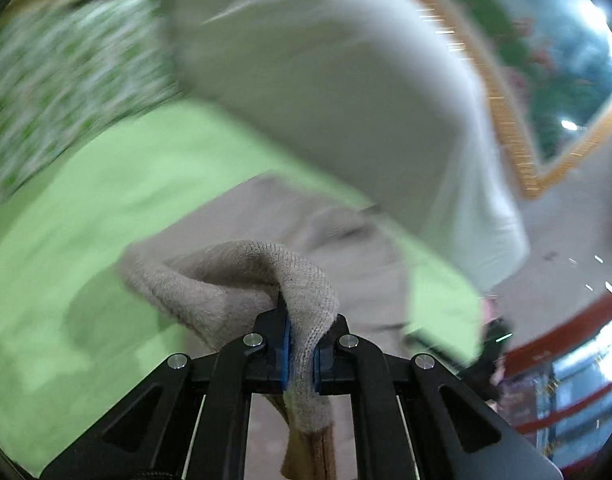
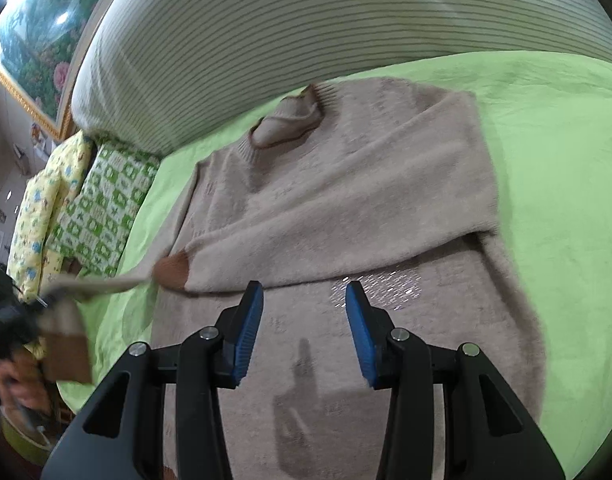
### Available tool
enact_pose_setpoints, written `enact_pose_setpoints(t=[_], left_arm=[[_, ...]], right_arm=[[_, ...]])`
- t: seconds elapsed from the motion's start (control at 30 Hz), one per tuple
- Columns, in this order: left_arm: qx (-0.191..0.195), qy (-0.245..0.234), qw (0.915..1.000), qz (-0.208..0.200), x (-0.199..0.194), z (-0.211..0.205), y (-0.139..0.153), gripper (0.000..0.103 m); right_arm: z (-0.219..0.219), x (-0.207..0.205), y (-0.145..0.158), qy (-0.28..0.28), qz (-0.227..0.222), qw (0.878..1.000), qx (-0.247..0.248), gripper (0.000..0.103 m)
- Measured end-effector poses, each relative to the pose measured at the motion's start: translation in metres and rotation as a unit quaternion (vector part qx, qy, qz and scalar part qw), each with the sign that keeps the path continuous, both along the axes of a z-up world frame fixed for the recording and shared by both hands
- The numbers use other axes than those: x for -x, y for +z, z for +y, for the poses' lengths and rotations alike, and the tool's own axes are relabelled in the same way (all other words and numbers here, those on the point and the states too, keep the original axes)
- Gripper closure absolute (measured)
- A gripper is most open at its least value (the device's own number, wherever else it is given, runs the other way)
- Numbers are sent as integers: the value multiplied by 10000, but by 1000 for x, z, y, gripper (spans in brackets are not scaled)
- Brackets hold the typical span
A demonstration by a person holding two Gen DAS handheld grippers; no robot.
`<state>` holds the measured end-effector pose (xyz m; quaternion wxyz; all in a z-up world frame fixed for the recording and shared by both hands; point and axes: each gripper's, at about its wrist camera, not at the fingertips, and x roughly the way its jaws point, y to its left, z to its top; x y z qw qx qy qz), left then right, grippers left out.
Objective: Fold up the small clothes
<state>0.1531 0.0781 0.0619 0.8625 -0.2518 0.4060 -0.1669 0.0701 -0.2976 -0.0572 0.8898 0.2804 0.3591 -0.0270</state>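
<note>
A beige knitted sweater (image 2: 346,200) with brown trim lies spread on a green bed cover (image 2: 566,200). One sleeve is folded across its chest, its brown cuff (image 2: 173,270) at the left. My left gripper (image 1: 301,344) is shut on a fold of the other beige sleeve (image 1: 241,280) and holds it lifted off the bed; it shows blurred at the left edge of the right wrist view (image 2: 45,304). My right gripper (image 2: 303,332) is open and empty just above the sweater's lower body.
A striped padded headboard (image 2: 306,20) runs behind the bed. A green patterned pillow (image 2: 105,200) and a yellow one (image 2: 45,200) lie at the left. A framed picture (image 2: 37,40) hangs on the wall. The left wrist view is motion-blurred.
</note>
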Motion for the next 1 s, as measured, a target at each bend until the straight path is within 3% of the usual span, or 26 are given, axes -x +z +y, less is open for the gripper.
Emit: enact_pose_setpoints(t=[0.1, 0.17, 0.2, 0.27, 0.4, 0.5, 0.7, 0.77, 0.87, 1.0], left_arm=[[306, -532, 9969, -489, -33, -65, 39, 97], [374, -891, 9937, -571, -56, -111, 48, 93], [365, -985, 9931, -526, -65, -131, 44, 91], [328, -1289, 9907, -297, -87, -176, 21, 65], [-53, -1391, 9899, 276, -107, -208, -37, 63], [-247, -1213, 9906, 575, -100, -189, -73, 63], [-1397, -557, 9861, 705, -68, -104, -109, 51], [-1876, -384, 9785, 766, -67, -74, -121, 50], [-2613, -215, 9601, 976, -63, -42, -143, 50], [-3071, -167, 9457, 1052, -71, -24, -161, 50]], right_arm=[[-15, 3, 5, -167, -78, 9998, -28, 59], [-28, 6, 8, -321, -115, 9994, -44, 59], [-33, 6, 8, -387, -111, 9992, -62, 59], [-45, 7, 6, -535, -64, 9985, -75, 59], [-65, 10, 0, -748, 17, 9971, -117, 59], [-74, 11, -9, -796, 99, 9966, -177, 59], [-77, 8, -31, -764, 293, 9961, -321, 59], [-78, 5, -38, -750, 366, 9956, -425, 59], [-78, 0, -41, -720, 405, 9957, -422, 59], [-77, -19, -36, -565, 345, 9975, -250, 59]])
